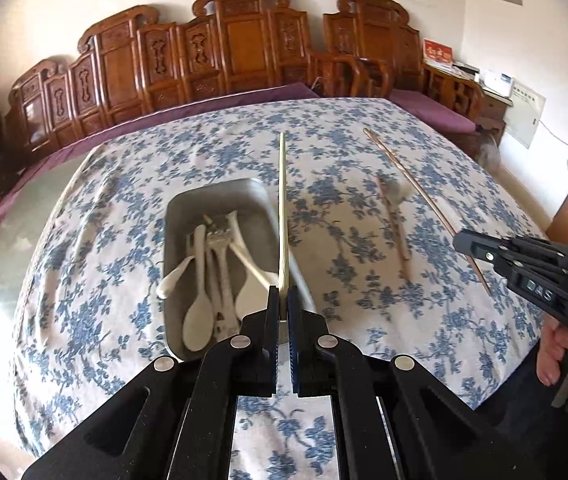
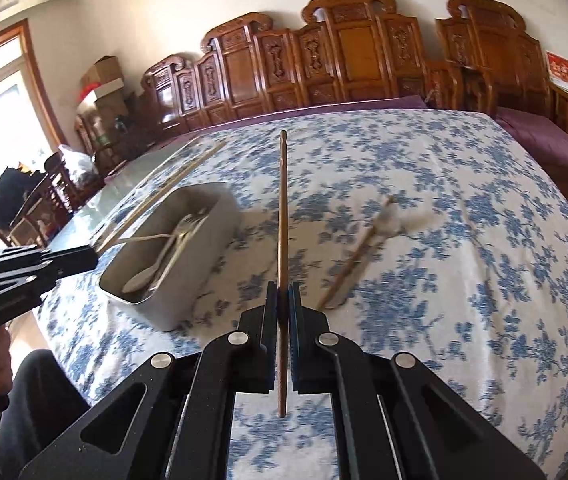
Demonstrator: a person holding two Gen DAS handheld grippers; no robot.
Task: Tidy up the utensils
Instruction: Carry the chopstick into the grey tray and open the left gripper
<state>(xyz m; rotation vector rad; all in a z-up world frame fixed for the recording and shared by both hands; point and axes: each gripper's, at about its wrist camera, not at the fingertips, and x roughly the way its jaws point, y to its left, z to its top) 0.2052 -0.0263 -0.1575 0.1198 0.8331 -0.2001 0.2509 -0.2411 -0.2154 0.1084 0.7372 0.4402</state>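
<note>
Spoons and forks are already laid in the grey tray (image 1: 175, 216). A pale chopstick (image 1: 282, 208) is pinched in the left gripper (image 1: 282, 300) and a brown chopstick (image 2: 282, 216) in the right gripper (image 2: 283, 300), both above the cloth beside that tray. One brown-handled utensil (image 2: 348, 268) is left lying on the cloth right of the tray.

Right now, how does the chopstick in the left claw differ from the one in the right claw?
The pale chopstick in the left claw is light cream; the brown chopstick in the right claw is darker wood. The pale one is gripped near its end; the brown one is gripped partway along, its tail sticking out behind. Both are clamped, pointing away over the floral tablecloth.
</note>
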